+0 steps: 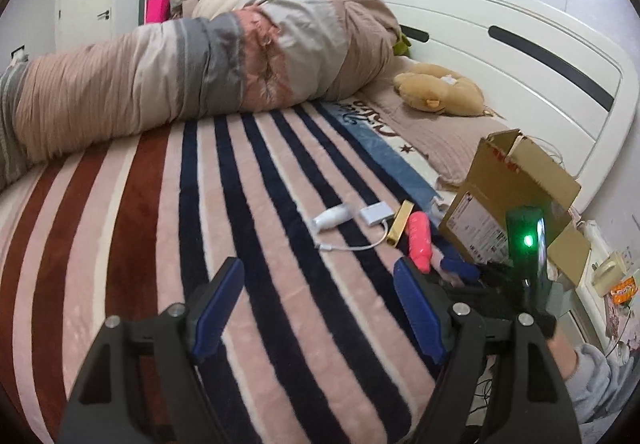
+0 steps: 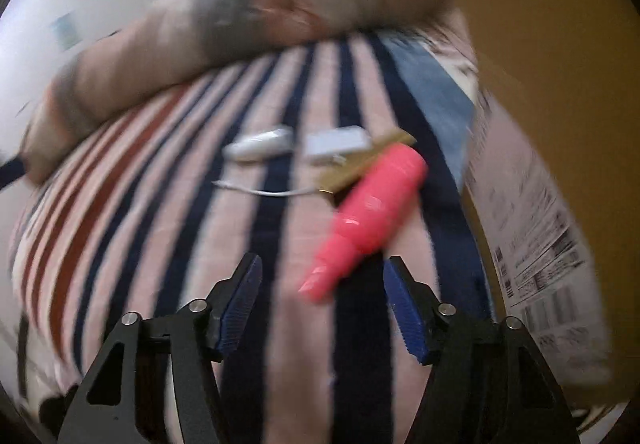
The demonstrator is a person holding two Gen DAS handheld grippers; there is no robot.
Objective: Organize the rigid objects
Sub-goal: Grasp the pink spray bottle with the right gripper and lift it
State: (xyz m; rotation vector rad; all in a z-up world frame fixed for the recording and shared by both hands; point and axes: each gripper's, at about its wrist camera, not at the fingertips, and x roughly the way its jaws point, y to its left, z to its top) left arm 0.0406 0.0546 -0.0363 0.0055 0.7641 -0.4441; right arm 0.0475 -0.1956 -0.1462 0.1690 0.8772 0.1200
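Note:
On the striped blanket (image 1: pixel 248 228) lie a pink bottle (image 1: pixel 420 240), a gold bar-shaped box (image 1: pixel 401 222), a white adapter (image 1: pixel 372 214) with its cable, and a small white tube (image 1: pixel 332 218). My left gripper (image 1: pixel 316 268) hangs open over the stripes, nothing between its fingers. In the blurred right wrist view, my right gripper (image 2: pixel 323 262) is open just short of the pink bottle (image 2: pixel 372 212), whose narrow end reaches between the fingertips without touching the pads. Behind the bottle lie the gold box (image 2: pixel 360 164), the adapter (image 2: pixel 338 144) and the tube (image 2: pixel 260 144). An open cardboard box (image 1: pixel 516 180) stands to the right.
A rolled duvet (image 1: pixel 180 64) lies across the far side of the bed. A tan plush toy (image 1: pixel 436 88) rests near the white headboard (image 1: pixel 520 44). The cardboard box wall (image 2: pixel 540 84) fills the right of the right wrist view. Shelves and a door stand beyond.

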